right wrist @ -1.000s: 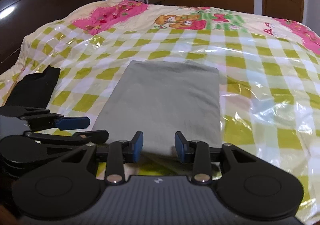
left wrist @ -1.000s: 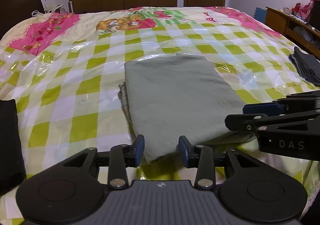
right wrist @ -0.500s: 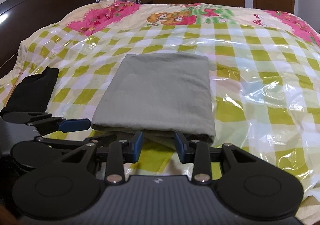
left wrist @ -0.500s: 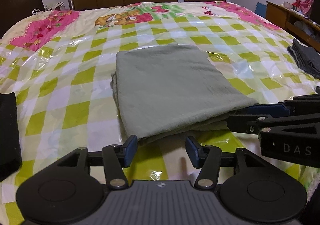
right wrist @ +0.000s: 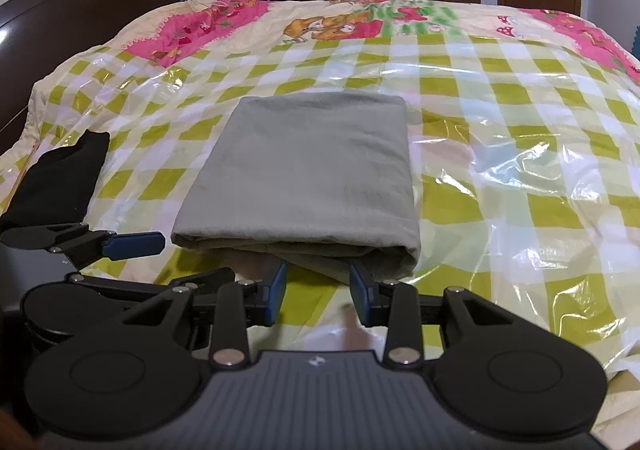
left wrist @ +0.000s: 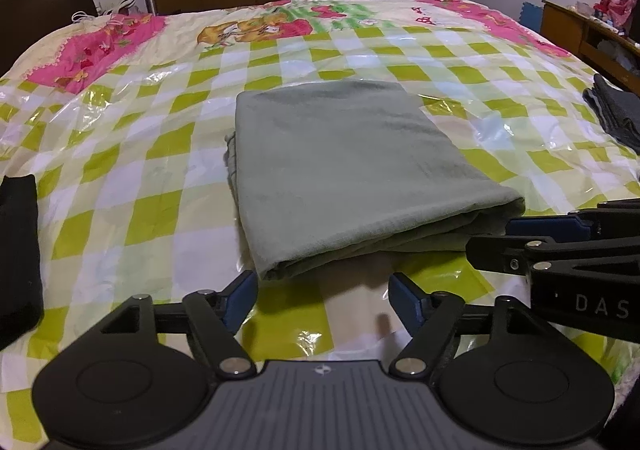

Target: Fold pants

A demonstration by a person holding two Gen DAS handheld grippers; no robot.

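The grey-green pants [left wrist: 344, 166] lie folded into a flat rectangle on the checked bed cover [left wrist: 120, 218]. My left gripper [left wrist: 324, 300] sits just short of their near left corner. Its jaws are opening wide and nothing is between them. In the right wrist view the same pants [right wrist: 308, 174] lie straight ahead. My right gripper [right wrist: 318, 292] stands partly open at their near edge. A bit of the lower layer reaches toward the gap, and the pads do not press on it. Each gripper shows in the other's view: the right gripper [left wrist: 508, 242] and the left gripper [right wrist: 176, 262].
A black garment [left wrist: 18, 250] lies at the bed's left edge, also in the right wrist view as the black garment [right wrist: 60, 178]. A dark grey folded garment [left wrist: 616, 114] lies at the right. Clear plastic sheeting [right wrist: 520, 178] covers the bed. A wooden shelf [left wrist: 568, 30] stands on the right.
Both grippers have drawn back from the pants' near edge, which a second ago lay between their fingers. The left jaws have spread much wider. The pants now rest free on the bed.
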